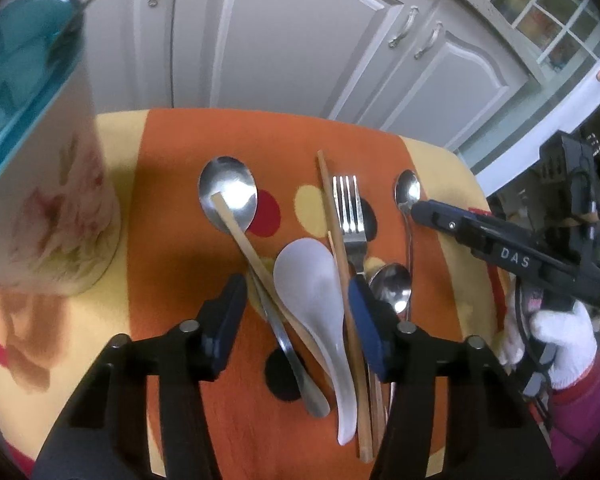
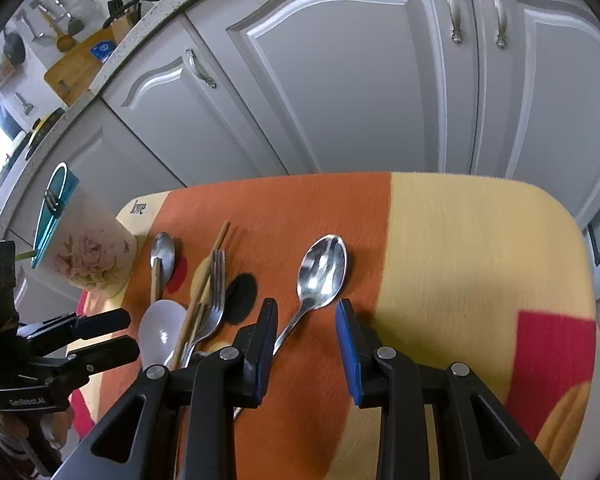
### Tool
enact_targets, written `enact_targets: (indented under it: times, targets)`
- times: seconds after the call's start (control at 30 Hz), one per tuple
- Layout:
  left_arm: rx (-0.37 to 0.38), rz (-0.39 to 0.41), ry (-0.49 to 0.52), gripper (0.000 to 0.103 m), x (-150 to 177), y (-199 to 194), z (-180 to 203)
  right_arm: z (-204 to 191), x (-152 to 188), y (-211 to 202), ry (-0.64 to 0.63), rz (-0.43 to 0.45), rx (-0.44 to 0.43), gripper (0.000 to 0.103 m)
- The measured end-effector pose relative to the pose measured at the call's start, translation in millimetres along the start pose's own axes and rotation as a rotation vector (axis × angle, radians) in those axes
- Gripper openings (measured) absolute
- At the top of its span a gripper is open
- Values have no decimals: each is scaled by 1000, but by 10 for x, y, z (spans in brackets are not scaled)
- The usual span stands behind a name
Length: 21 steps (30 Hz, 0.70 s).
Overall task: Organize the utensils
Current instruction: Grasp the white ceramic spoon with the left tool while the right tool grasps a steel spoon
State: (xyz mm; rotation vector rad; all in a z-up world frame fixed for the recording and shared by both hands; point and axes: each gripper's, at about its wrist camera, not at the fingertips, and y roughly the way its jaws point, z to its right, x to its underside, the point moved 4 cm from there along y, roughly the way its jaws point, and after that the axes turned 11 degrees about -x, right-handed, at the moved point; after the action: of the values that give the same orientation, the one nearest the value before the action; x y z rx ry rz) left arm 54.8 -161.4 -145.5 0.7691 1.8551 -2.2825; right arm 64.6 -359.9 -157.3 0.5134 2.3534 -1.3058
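Blue-padded, spread apart: left gripper (image 1: 298, 300) hovering over the piled white spoon (image 1: 314, 304), chopsticks (image 1: 342, 248) and fork (image 1: 350, 216); right gripper (image 2: 306, 340) likewise gaping, straddling the handle of the lone steel spoon (image 2: 320, 270). Lying flat on the orange cloth (image 2: 284, 216), all of them; floral holder (image 2: 86, 256) standing left. Likely risking a double pick from crossed handles, or thin steel slipping sideways.
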Motion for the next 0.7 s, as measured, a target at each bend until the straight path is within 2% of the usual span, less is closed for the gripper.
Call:
enact_targets:
  times: [0.17,0.37,0.53,0.57,0.6,0.63,0.67,0.7]
  targets:
    - [5,-32,29,27,-10,110,27,76,-62,61,1,16,-31,28]
    - [10,-46,38,18,-94,154,11,96,-183,158,-13,36,-79,28]
    - [0,-65,71,15,-113,152,42,99,-262,216,-35,40,-116,28]
    - [-9,-65,81,11,-110,139,49,90,-275,229,-48,35,-117,28]
    - [-23,-62,88,8,-106,128,57,84,-278,236,-62,31,-118,25]
    - [-26,-63,93,8,-108,123,68,64,-280,256,-79,18,-118,13]
    - [-24,-64,94,6,-99,113,74,52,-277,260,-90,10,-110,5]
    - [-23,-62,97,5,-86,93,79,23,-268,244,-107,14,-98,5]
